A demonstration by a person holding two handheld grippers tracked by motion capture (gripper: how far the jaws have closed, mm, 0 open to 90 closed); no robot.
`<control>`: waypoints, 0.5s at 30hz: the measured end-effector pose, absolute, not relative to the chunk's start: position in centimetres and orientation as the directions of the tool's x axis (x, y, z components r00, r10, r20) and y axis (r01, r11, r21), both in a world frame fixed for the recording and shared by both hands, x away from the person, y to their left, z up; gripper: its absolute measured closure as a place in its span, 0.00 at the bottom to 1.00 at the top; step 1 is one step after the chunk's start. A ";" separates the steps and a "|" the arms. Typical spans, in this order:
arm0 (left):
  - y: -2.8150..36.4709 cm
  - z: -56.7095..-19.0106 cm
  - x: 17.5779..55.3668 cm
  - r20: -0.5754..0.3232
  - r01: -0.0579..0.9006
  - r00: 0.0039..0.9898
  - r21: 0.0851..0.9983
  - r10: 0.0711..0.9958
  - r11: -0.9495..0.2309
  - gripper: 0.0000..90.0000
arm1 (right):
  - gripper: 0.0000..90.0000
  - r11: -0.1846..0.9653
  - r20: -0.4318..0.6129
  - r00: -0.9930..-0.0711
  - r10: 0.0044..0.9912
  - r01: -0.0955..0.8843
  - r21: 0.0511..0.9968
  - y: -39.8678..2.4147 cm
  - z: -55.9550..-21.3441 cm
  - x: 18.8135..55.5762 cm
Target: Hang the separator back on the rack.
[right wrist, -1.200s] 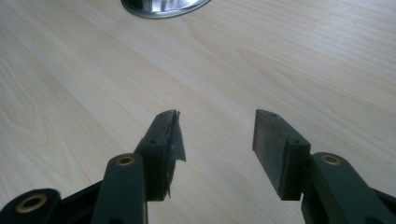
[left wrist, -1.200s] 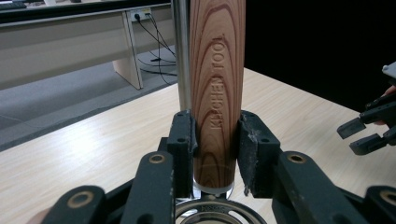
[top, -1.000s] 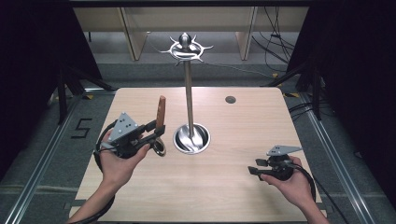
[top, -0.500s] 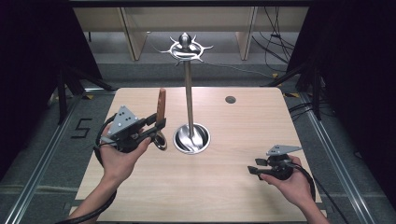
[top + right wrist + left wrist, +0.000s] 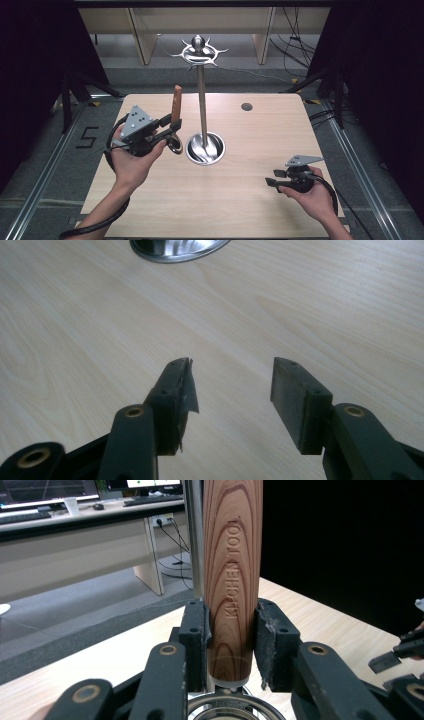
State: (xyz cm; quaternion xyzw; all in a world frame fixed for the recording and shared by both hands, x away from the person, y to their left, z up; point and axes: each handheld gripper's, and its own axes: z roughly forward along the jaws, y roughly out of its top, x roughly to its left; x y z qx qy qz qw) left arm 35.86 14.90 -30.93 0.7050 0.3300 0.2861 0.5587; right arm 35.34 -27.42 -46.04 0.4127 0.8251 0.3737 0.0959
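A kitchen tool with a wooden handle (image 5: 176, 101) (image 5: 232, 580) stands upright in my left gripper (image 5: 172, 128) (image 5: 230, 637), whose pads are shut on the handle's lower part. The tool's round metal end (image 5: 175, 145) hangs below the jaws. Just right of it rises a metal stand: a thin pole (image 5: 202, 110) (image 5: 194, 540) on a round shiny base (image 5: 205, 149) (image 5: 175, 247), with a ring of hooks (image 5: 199, 50) on top. My right gripper (image 5: 270, 182) (image 5: 232, 385) is open and holds nothing, low over the table's front right.
A small dark round spot (image 5: 246, 106) lies on the light wooden table (image 5: 260, 145) at the back right. Black curtains flank the table and wooden furniture stands behind it. A cable trails from each gripper off the front edge.
My left gripper has lifted the wooden-handled tool a little and carried it slightly towards the stand's pole. The right gripper has stayed where it was.
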 end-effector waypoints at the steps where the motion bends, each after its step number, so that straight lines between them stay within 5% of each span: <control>1: 14.9 -30.9 35.9 0.035 0.146 0.618 0.977 0.785 -0.158 0.75 | 0.57 0.378 0.151 -0.639 0.754 0.611 0.696 -27.4 -46.0 35.3; 15: 14.3 -30.2 36.4 0.020 0.152 0.606 0.978 0.795 -0.141 0.75 | 0.57 0.388 0.143 -0.649 0.747 0.601 0.699 -27.5 -46.0 35.4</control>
